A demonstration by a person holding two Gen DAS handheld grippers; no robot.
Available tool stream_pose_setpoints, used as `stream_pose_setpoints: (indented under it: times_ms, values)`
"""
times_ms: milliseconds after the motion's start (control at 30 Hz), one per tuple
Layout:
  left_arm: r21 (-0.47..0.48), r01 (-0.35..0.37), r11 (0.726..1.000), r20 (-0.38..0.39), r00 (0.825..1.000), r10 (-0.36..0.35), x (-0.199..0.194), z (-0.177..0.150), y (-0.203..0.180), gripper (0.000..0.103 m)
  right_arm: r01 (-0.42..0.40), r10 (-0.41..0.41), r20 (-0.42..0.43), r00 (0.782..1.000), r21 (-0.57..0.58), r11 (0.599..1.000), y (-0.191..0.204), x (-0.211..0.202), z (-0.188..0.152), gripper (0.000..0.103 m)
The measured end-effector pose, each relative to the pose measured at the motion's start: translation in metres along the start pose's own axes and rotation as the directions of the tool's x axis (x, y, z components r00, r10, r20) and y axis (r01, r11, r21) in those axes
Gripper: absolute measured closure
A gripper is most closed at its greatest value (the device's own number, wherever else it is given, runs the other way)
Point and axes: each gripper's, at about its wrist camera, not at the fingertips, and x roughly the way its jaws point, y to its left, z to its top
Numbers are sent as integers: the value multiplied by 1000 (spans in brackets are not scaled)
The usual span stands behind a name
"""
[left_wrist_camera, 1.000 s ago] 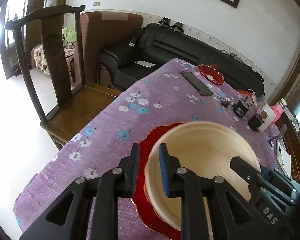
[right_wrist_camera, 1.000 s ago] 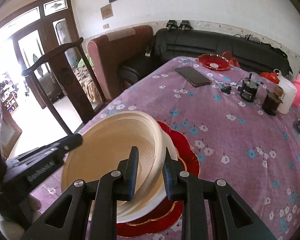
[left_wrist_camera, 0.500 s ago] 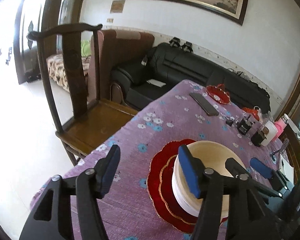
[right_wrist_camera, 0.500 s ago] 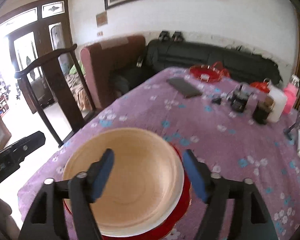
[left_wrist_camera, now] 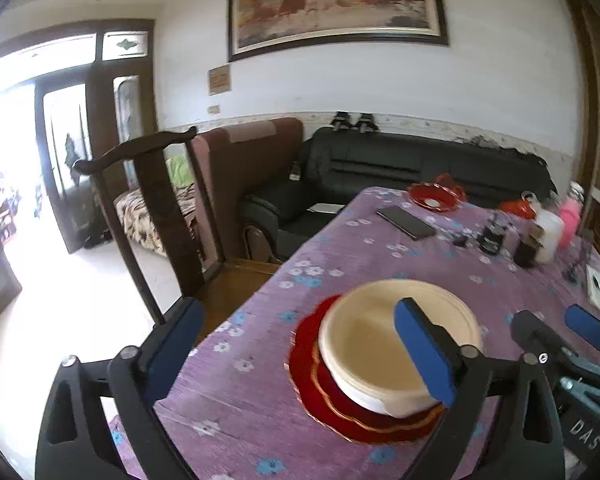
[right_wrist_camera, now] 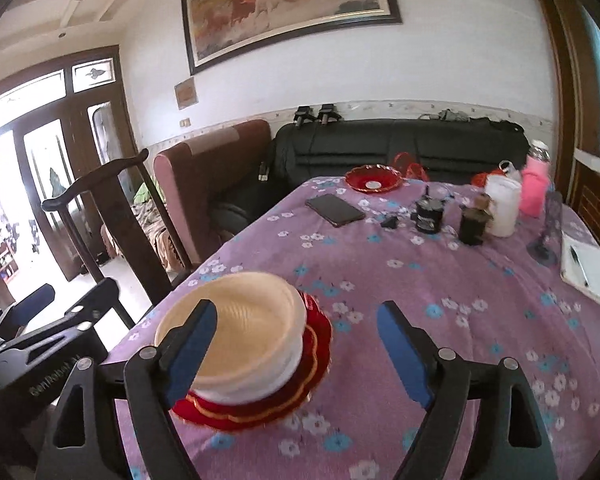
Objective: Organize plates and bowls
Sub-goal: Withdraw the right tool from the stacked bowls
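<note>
Left wrist view: cream bowl [left_wrist_camera: 380,344], round and ribbed inside, seated on scalloped red plate [left_wrist_camera: 324,396] with gold rim, at near left of bench [left_wrist_camera: 380,264] under purple flowered cloth. Count: one cream bowl, one red plate beneath, one red dish [right_wrist_camera: 374,178] at far end. Left gripper [left_wrist_camera: 300,354] opening, nothing clamped. Right gripper [right_wrist_camera: 296,350] opening, empty. Lettering "DAS" [left_wrist_camera: 586,432] legible on right gripper body.
</note>
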Motion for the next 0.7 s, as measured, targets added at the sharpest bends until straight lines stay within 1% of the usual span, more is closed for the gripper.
stream_pose_setpoints:
  times_ms: [167, 300, 533, 700]
  values:
    - [47, 29, 998, -18, 999, -28, -12, -9, -18, 5, 4, -4, 8, 1000, 75, 997, -19, -16, -15, 16]
    - [66, 33, 997, -13, 999, -32, -21, -11, -29, 5, 21, -23, 12, 1000, 117, 993, -35, -25, -22, 15]
    - [80, 64, 995, -22, 998, -62, -28, -15, -41, 5, 64, -67, 11, 998, 132, 989, -48, -36, -32, 14]
    - [92, 75, 993, -33, 997, -72, -30, -18, -47, 5, 75, -77, 8, 997, 138, 988, -52, -38, -37, 13]
